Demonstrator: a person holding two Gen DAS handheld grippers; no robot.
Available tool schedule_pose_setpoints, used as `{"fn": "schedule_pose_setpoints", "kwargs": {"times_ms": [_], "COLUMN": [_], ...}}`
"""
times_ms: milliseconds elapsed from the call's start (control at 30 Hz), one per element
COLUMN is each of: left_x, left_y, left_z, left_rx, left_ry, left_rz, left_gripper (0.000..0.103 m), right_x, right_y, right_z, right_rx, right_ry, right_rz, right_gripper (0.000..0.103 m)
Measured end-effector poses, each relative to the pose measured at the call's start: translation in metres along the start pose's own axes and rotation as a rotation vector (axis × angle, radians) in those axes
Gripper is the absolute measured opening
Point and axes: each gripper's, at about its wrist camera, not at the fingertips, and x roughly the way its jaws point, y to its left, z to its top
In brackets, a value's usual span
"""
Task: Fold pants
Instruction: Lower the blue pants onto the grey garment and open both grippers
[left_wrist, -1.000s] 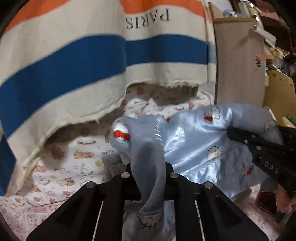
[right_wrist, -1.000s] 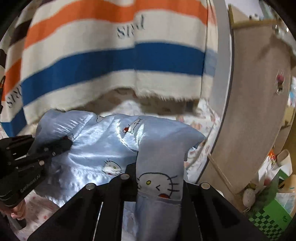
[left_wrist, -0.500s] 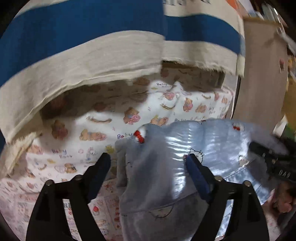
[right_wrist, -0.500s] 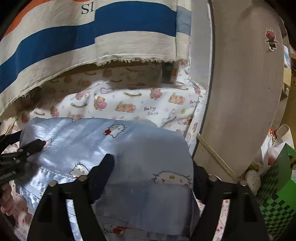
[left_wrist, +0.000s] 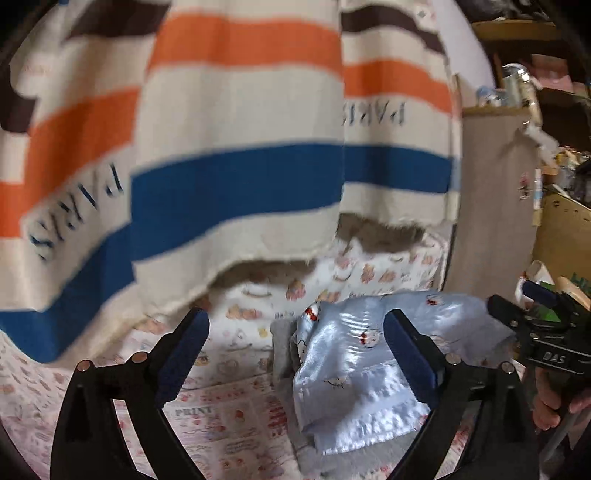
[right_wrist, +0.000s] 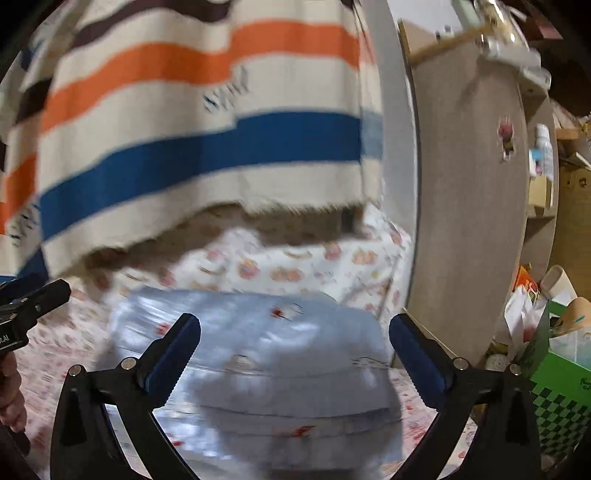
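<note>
The pants (left_wrist: 354, 365) are shiny light blue with small cat prints. They lie in a folded heap on the printed bed sheet (left_wrist: 229, 417). In the right wrist view the pants (right_wrist: 266, 354) fill the lower middle, blurred. My left gripper (left_wrist: 295, 325) is open and empty, above and back from the heap's left part. My right gripper (right_wrist: 295, 328) is open and empty, above the heap. The right gripper shows at the right edge of the left wrist view (left_wrist: 532, 325). The left gripper shows at the left edge of the right wrist view (right_wrist: 33, 299).
A striped cream, orange and blue blanket (left_wrist: 221, 147) hangs over the back of the bed. A brown cabinet panel (right_wrist: 469, 206) stands to the right. A green checked box (right_wrist: 557, 398) and bags sit on the floor at far right.
Both grippers let go of the pants, opened, and lifted back. The pants dropped onto the sheet in a folded heap.
</note>
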Motion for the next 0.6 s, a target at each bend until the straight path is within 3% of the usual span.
{"fn": "schedule_pose_setpoints", "kwargs": {"times_ms": [133, 267, 467, 600], "left_x": [-0.045, -0.076, -0.097, -0.105], "left_y": [0.003, 0.012, 0.040, 0.061], "left_z": [0.001, -0.009, -0.041, -0.060], "left_rx": [0.056, 0.079, 0.023, 0.008], "left_ry": [-0.114, -0.186, -0.231, -0.232], "left_rz": [0.036, 0.065, 0.091, 0.096], "left_gripper": [0.102, 0.102, 0.102, 0.102], "right_x": [-0.025, -0.050, -0.055, -0.046], "right_y": [0.020, 0.041, 0.069, 0.085], "right_z": [0.006, 0.003, -0.022, -0.037], "right_rx": [-0.001, 0.007, -0.025, -0.070], "right_ry": [-0.058, -0.124, -0.143, -0.109], "right_rz": [0.039, 0.067, 0.081, 0.098], "right_gripper": [0.102, 0.102, 0.102, 0.102]}}
